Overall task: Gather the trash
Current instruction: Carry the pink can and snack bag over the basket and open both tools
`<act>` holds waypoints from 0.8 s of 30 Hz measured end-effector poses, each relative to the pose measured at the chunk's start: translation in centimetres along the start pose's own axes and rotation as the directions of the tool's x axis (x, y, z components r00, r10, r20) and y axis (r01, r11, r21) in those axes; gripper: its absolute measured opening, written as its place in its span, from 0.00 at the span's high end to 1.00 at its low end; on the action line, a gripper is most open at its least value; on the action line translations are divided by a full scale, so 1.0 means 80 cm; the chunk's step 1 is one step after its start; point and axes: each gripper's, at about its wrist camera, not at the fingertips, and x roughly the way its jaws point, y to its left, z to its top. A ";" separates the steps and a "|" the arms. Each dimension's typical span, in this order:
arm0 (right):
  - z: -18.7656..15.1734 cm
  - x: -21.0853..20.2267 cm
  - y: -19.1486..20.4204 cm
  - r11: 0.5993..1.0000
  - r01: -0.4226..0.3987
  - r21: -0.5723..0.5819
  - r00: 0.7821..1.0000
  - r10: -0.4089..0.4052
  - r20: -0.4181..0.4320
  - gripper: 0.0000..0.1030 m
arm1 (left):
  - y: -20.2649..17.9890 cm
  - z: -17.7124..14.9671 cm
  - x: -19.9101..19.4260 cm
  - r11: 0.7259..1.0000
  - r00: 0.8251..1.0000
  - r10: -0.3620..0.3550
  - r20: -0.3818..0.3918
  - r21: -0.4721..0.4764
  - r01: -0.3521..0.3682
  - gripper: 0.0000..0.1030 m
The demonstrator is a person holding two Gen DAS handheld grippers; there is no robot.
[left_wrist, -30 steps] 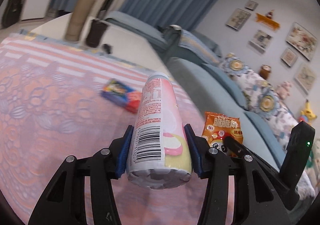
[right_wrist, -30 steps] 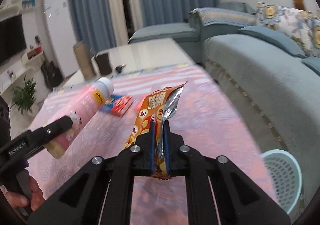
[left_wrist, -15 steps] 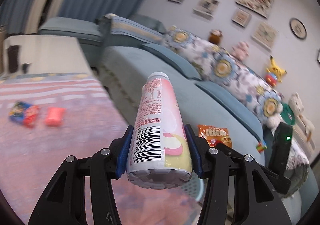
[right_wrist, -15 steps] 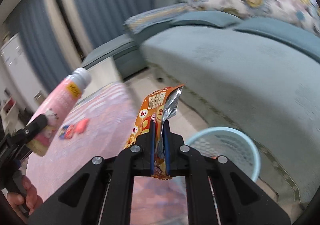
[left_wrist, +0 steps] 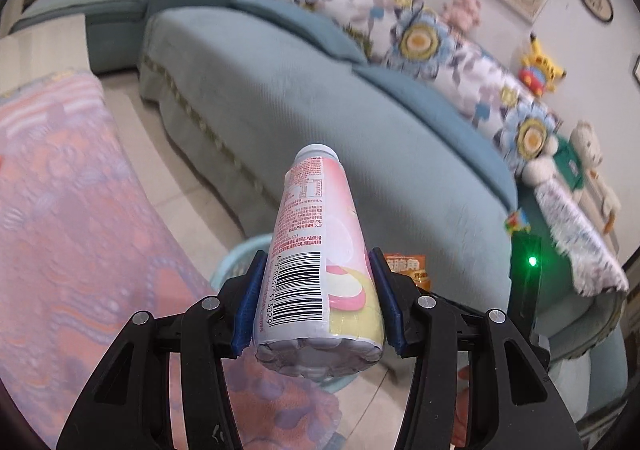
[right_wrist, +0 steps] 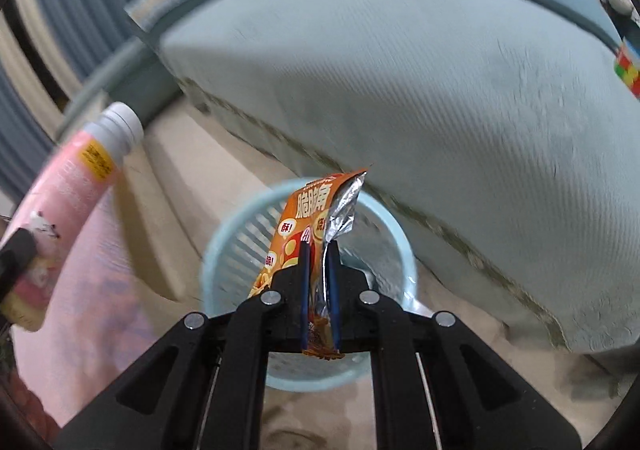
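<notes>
My right gripper (right_wrist: 318,262) pinches an orange snack bag (right_wrist: 310,226) flat between nearly closed fingers, directly above the pale blue basket (right_wrist: 224,246) on the floor beside the teal sofa (right_wrist: 440,97); I cannot tell what lies inside it. My left gripper (left_wrist: 316,290) is spread about the width of a pink bottle (left_wrist: 316,250), clamping its lower body, cap pointing away toward the sofa, beside the pink tablecloth (left_wrist: 72,209).
</notes>
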 end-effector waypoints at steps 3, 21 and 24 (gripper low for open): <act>-0.009 0.026 -0.005 1.000 0.007 0.004 0.999 -0.007 -0.054 0.94 | 0.004 -0.013 0.026 1.000 0.998 0.028 -0.048 0.009 -0.028 0.53; -0.008 0.024 0.004 1.000 -0.029 0.009 0.998 0.029 -0.063 0.81 | 0.019 -0.009 0.003 0.999 0.998 0.042 -0.039 0.009 -0.042 0.52; -0.005 0.009 0.020 0.998 -0.053 -0.015 0.998 0.053 -0.037 0.81 | 0.018 -0.003 -0.009 0.999 0.999 0.039 -0.019 0.005 -0.039 0.52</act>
